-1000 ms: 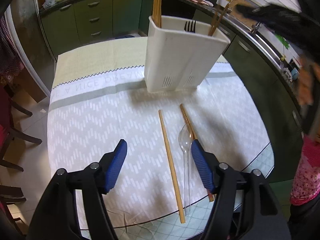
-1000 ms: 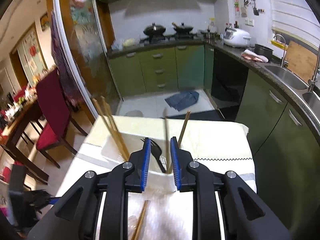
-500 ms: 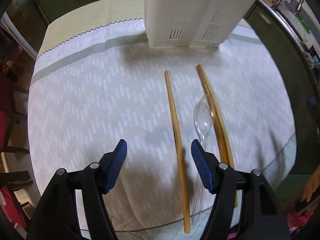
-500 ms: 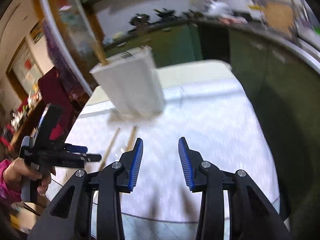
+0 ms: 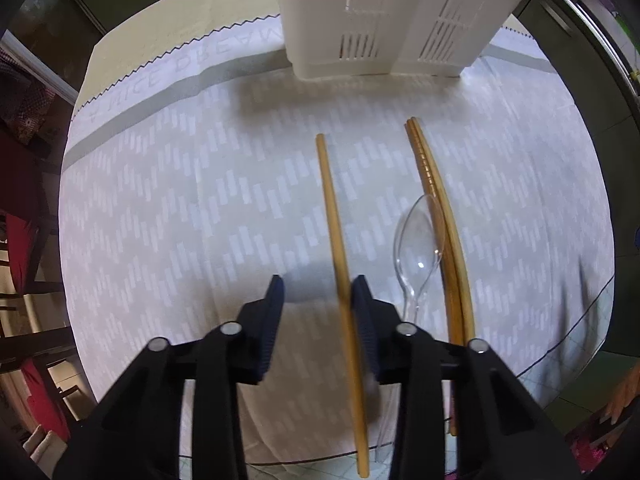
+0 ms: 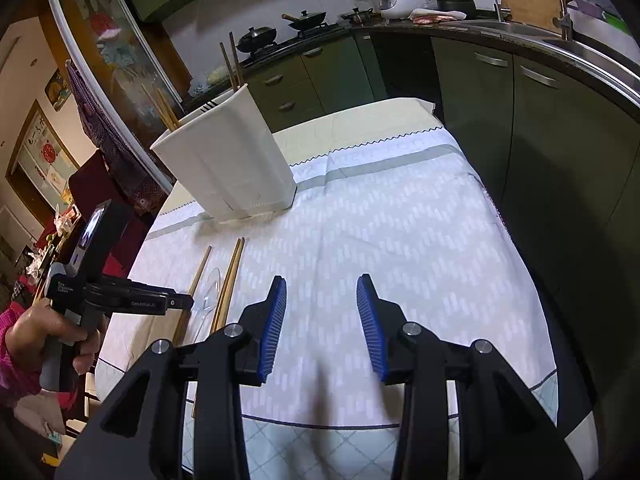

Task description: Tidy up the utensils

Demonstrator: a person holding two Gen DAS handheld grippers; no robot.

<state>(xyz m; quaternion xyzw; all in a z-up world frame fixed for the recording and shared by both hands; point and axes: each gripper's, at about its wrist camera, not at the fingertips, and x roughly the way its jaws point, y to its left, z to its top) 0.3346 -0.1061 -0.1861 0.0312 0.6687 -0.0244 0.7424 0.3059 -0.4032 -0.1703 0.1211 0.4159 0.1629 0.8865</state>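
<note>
A white utensil holder (image 5: 384, 20) stands at the far side of the table; in the right wrist view (image 6: 228, 160) it holds chopsticks and a black fork. A single wooden chopstick (image 5: 334, 216) lies on the cloth and runs between the fingers of my left gripper (image 5: 318, 300), against the right finger. The left jaws stand partly apart and are not clamped. A clear plastic spoon (image 5: 416, 244) and a pair of chopsticks (image 5: 438, 216) lie just to the right. My right gripper (image 6: 322, 312) is open and empty above bare cloth.
The table has a white patterned cloth (image 6: 400, 220). Green kitchen cabinets (image 6: 540, 120) run close along the right side. Red chairs (image 5: 24, 248) stand to the left. The left hand-held gripper (image 6: 112, 296) shows in the right wrist view.
My left gripper has come down low over the single chopstick and its jaws have narrowed around it. My right gripper has swung away from the holder and opened wider.
</note>
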